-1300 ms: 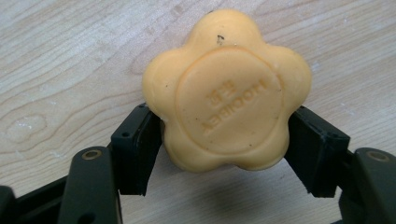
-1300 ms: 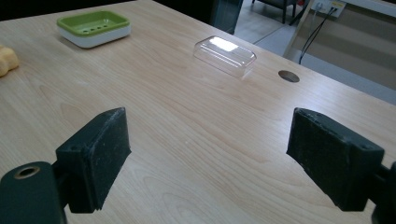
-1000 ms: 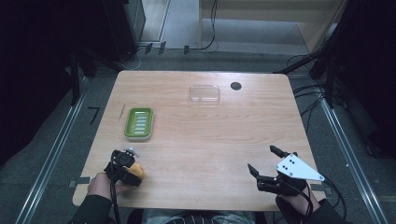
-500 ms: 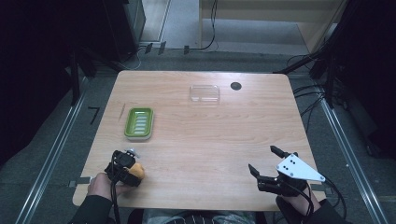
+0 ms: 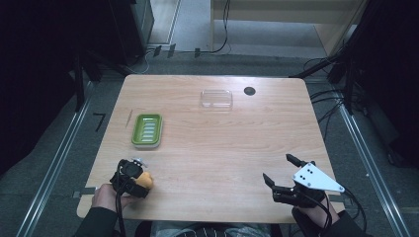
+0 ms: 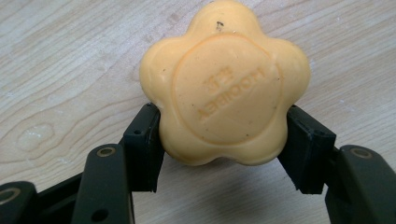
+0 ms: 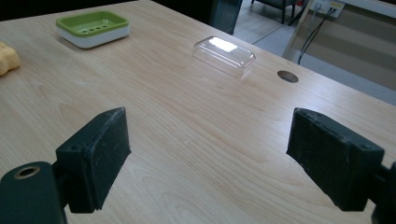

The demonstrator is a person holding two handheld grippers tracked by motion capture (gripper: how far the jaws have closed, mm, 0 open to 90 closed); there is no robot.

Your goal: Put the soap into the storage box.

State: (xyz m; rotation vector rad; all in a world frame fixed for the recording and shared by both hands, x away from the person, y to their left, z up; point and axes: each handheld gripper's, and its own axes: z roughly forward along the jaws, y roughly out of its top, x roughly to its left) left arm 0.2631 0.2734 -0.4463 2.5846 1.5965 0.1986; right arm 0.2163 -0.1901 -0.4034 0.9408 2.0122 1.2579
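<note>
high view first: one wooden bench, and on it one green soap dish toward the left, one clear plastic lid at the far side, one round hole just beside that lid. two hand-held grippers total. the left hand-held gripper sits at the near left corner, clenched on one orange soap; the right hand-held gripper is at the near right, jaws spread, nothing in them.

left gripper view: the one soap is flower-shaped with stamped lettering, pinched on both sides by the black jaws, right over the wood.

right gripper view: jaws wide apart over bare bench, with the dish, lid and hole beyond, and a bit of the soap at the left edge.

compared to half a second back, nothing looks moved: same spots, same grip.
</note>
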